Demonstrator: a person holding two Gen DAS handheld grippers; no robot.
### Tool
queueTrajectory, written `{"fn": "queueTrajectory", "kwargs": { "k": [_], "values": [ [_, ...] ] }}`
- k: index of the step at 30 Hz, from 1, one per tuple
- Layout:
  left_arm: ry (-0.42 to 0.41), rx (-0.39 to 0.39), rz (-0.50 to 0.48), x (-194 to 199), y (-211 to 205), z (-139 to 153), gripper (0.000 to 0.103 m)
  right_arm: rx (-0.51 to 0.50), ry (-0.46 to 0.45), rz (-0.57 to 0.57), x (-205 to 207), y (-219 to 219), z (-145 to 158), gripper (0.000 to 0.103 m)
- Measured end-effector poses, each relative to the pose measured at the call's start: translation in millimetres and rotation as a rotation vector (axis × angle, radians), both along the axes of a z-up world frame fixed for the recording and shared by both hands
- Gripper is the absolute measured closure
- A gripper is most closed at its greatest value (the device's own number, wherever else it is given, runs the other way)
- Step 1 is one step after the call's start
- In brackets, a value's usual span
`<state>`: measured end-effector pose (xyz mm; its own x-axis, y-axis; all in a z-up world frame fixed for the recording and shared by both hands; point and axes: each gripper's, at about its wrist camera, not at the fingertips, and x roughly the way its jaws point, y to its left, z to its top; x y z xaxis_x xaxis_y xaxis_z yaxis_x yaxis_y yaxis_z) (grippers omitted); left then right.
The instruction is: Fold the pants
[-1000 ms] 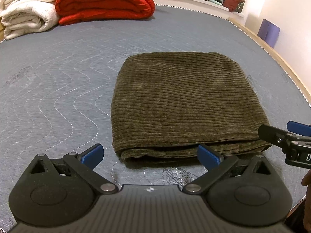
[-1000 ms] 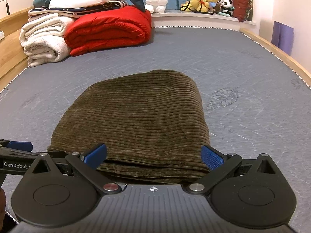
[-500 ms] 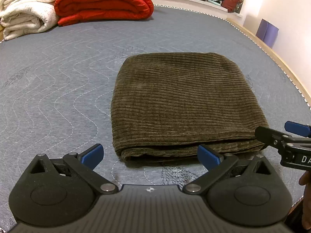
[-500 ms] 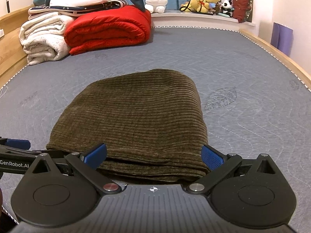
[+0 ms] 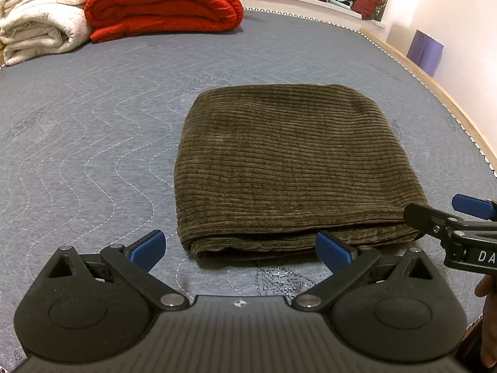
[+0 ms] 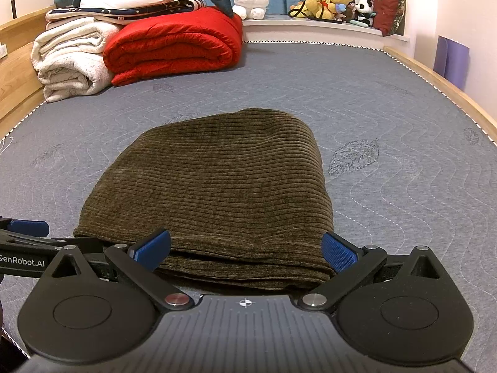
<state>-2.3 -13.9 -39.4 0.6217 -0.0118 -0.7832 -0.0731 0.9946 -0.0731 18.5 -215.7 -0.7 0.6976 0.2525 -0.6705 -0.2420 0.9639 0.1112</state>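
Pants (image 5: 292, 171) lie on the bed (image 5: 93, 155), olive corduroy, already doubled into a compact rectangle; stacked layers show along the near edge, rounded fold at the far end. The bundle sits roughly mid-mattress, well apart from the red quilt (image 5: 161, 0) and the white blankets (image 5: 40, 15) piled at the head of the bed, so there is open mattress on every side to work on. Left gripper (image 5: 240, 248) hovers just short of the near edge, fingers spread wide, nothing between them; its left finger sits over bare mattress, its right one in front of the layered edge. Right gripper (image 6: 245, 247) is also spread wide and empty, straddling the near right portion of the bundle, its pads low against the stacked edge; whether they touch cloth I cannot tell. Each gripper shows at the edge of the other's view, so the two sit side by side along the same edge. Judgement: the fold looks essentially done, and the open fingers suggest the cloth has been let go. Edges line up fairly well; the near right corner bulges a little. Soft plush pile, likely to hold its shape unless dragged.
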Motion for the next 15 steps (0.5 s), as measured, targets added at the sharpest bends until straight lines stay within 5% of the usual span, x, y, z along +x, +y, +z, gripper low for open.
{"fn": "queueTrajectory", "kwargs": {
  "k": [15],
  "values": [
    [-0.003,0.001,-0.008,0.4,-0.2,0.3,0.0,-0.001,0.001,0.002,0.1,-1.2,0.0,0.001]
  ]
}}
